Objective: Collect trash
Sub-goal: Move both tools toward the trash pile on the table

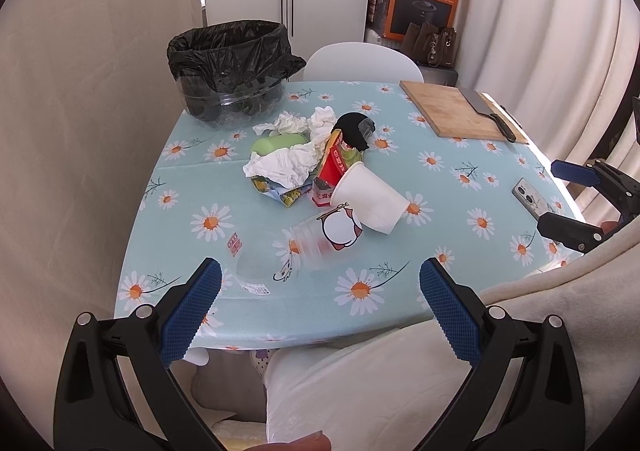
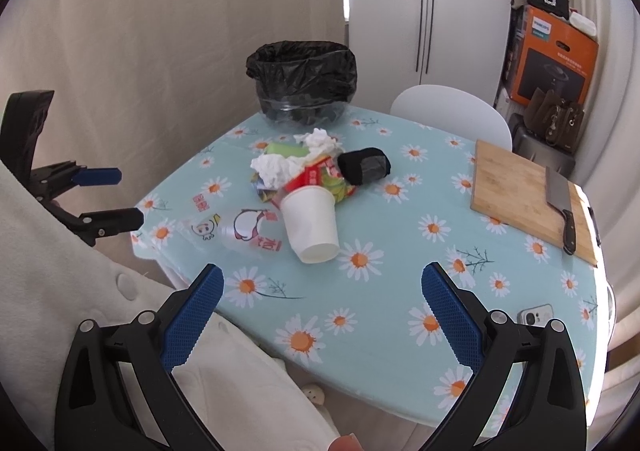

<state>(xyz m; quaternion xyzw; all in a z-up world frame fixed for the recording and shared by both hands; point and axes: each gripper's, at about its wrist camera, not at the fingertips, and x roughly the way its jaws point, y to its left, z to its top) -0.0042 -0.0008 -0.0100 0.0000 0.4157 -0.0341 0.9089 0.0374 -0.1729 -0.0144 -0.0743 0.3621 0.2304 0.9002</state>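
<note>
A pile of trash lies mid-table: crumpled white tissues (image 1: 286, 163) (image 2: 276, 167), a red snack wrapper (image 1: 334, 167) (image 2: 316, 175), a black roll (image 1: 354, 129) (image 2: 364, 165), a tipped white paper cup (image 1: 372, 199) (image 2: 312, 223) and a clear printed plastic cup (image 1: 304, 247) (image 2: 236, 231) on its side. A bin lined with a black bag (image 1: 232, 71) (image 2: 304, 83) stands at the table's far corner. My left gripper (image 1: 320, 303) hovers open over the near edge, just before the clear cup. My right gripper (image 2: 320, 307) is open above the tablecloth, holding nothing.
A wooden cutting board (image 1: 456, 111) (image 2: 524, 195) with a cleaver (image 1: 486, 113) (image 2: 560, 203) lies at the right. A phone (image 1: 534, 197) (image 2: 536, 317) rests near the right edge. A white chair (image 1: 360, 63) stands behind the table. A person's cream sleeve (image 2: 80, 291) is close by.
</note>
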